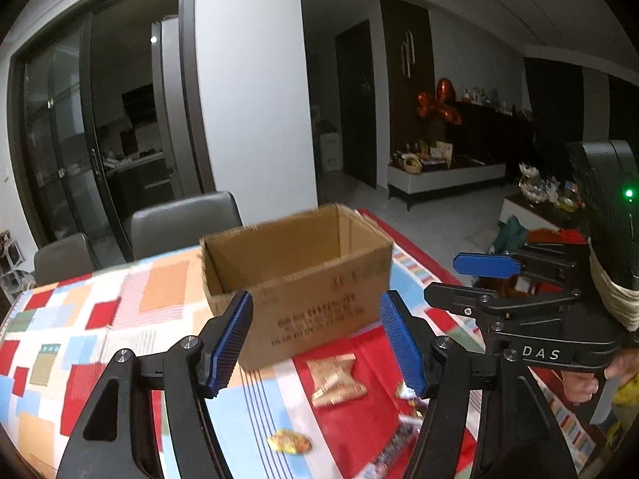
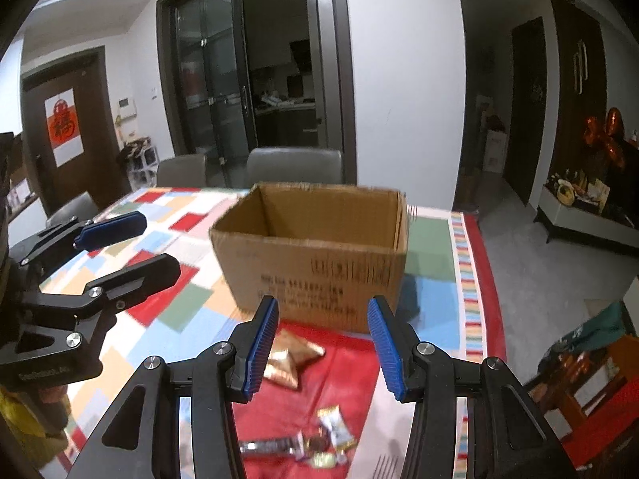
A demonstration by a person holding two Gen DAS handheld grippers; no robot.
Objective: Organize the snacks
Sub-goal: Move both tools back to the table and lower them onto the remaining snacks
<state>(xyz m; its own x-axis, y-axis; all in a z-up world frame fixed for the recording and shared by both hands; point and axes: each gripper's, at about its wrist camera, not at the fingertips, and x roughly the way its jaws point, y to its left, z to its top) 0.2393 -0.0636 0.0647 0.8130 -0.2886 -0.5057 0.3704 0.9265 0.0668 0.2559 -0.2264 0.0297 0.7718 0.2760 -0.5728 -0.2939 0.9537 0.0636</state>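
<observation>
Both tongs, left (image 1: 315, 339) and right (image 2: 322, 345), hover released, level, facing the cardboard box (image 2: 315, 247).

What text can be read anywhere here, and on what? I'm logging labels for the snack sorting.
"DAS": white letters on the right gripper body, left wrist view.
Box: rows of dark print on the front, too blurred to read.
Left gripper body: small pale lettering, too blurred to read.
Red poster on the door: one large character, not clearly readable.
Snack wrappers: print too small and blurred.
</observation>
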